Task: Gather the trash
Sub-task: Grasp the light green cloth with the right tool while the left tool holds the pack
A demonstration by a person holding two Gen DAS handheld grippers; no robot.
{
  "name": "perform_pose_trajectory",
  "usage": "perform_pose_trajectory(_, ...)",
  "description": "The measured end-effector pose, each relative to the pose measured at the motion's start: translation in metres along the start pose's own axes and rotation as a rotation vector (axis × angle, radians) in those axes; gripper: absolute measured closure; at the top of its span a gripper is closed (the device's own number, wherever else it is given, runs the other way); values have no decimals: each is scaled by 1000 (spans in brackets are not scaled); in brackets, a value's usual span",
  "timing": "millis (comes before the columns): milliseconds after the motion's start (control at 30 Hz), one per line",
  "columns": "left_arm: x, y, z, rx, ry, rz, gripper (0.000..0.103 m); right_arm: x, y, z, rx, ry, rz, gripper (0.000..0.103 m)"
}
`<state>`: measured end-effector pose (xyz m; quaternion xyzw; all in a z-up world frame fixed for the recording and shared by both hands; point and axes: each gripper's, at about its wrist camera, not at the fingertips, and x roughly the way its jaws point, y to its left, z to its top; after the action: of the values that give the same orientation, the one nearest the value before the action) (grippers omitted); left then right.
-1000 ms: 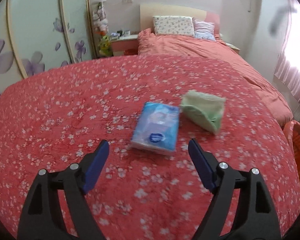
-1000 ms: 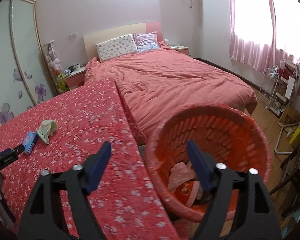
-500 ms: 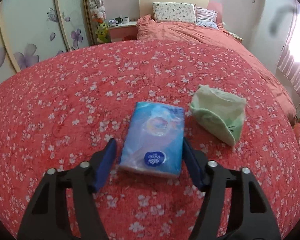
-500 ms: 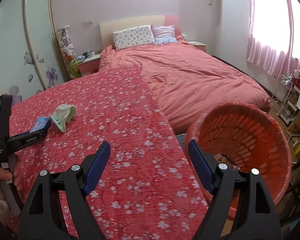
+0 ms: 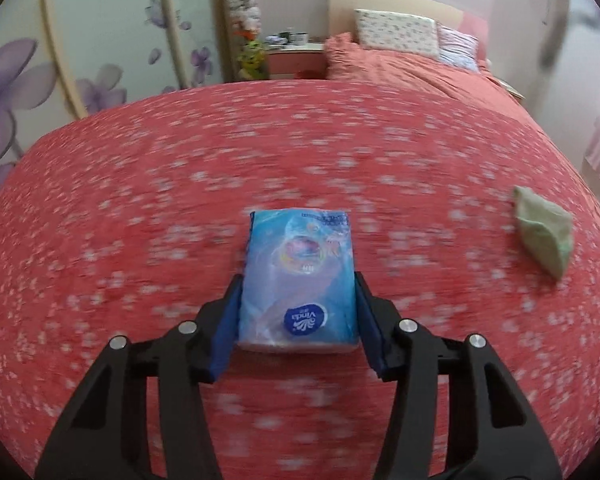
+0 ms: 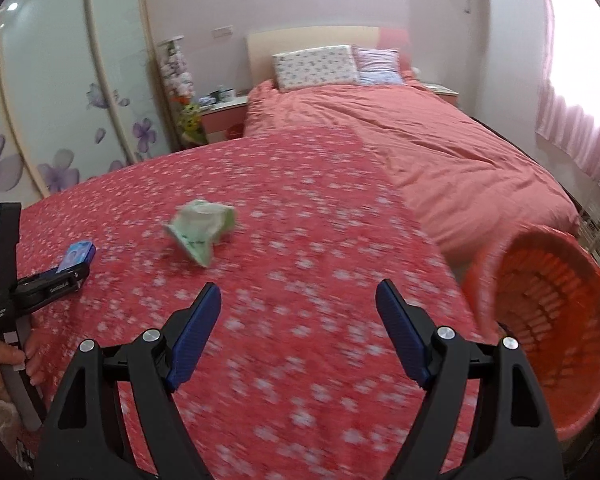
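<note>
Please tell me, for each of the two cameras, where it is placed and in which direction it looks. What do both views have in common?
Left wrist: sits on the left gripper, looking down along its fingers, which pinch the blue tissue pack over the red cloth.
Right wrist: sits on the right gripper, open and empty, facing the cloth, with the basket at right; the person's left hand shows.
Shared: tissue pack, green wrapper, cloth, bed.
</note>
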<state>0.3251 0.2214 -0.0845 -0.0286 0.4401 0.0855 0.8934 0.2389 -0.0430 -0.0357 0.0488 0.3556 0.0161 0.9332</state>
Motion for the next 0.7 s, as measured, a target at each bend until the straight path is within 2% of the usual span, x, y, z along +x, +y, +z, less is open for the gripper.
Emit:
perform_pose_trajectory(200,-2,27,-1,-44,-5,-18,51,37,38,19,-2,30,61,25)
perform_pose_trajectory(400,-5,31,-3,-63,-8,-42,51,90,62,37,29,108,36,27)
perform_pose_trajectory(567,-6,35,-7,-66,-8,-46,51,113,67,41,66,174,33,38)
perform_pose_trajectory(667,-5,36,-5,-61,-6,-44,51,115,69,39,73,184,35,45)
perform_pose_trajectory(700,-5,36,-5,-59,-5,-42,51,116,70,38,70,184,35,50)
